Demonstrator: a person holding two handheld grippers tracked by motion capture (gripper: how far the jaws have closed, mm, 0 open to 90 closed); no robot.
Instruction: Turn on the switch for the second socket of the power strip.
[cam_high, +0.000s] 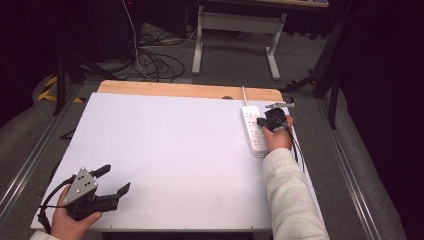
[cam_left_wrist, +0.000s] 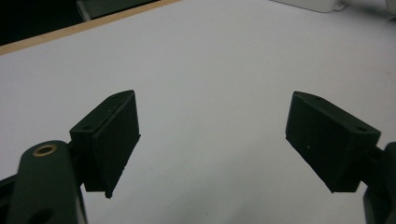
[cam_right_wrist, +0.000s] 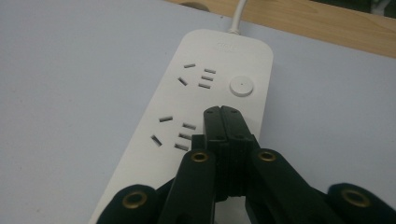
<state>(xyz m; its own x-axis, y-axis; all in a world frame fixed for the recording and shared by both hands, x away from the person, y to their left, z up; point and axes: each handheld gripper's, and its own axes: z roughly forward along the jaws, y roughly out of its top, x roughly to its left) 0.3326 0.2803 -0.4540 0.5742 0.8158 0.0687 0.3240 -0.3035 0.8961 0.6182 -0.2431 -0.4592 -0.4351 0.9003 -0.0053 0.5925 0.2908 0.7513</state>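
Note:
A white power strip (cam_high: 252, 129) with several sockets lies at the table's right side, its white cord running off the far edge. In the right gripper view the power strip (cam_right_wrist: 201, 88) has a round white button (cam_right_wrist: 241, 86) near its cord end. My right gripper (cam_right_wrist: 222, 112) is shut with nothing between its jaws, tips just short of that button, over the strip. The high view shows the right gripper (cam_high: 261, 121) above the strip. My left gripper (cam_high: 114, 180) rests at the near left corner, jaws wide open and empty (cam_left_wrist: 212, 135).
A white sheet (cam_high: 170, 150) covers the table, with a wooden strip (cam_high: 190, 90) bare along its far edge. Beyond the table, cables (cam_high: 155, 62) lie on the floor and a desk frame (cam_high: 235, 30) stands there.

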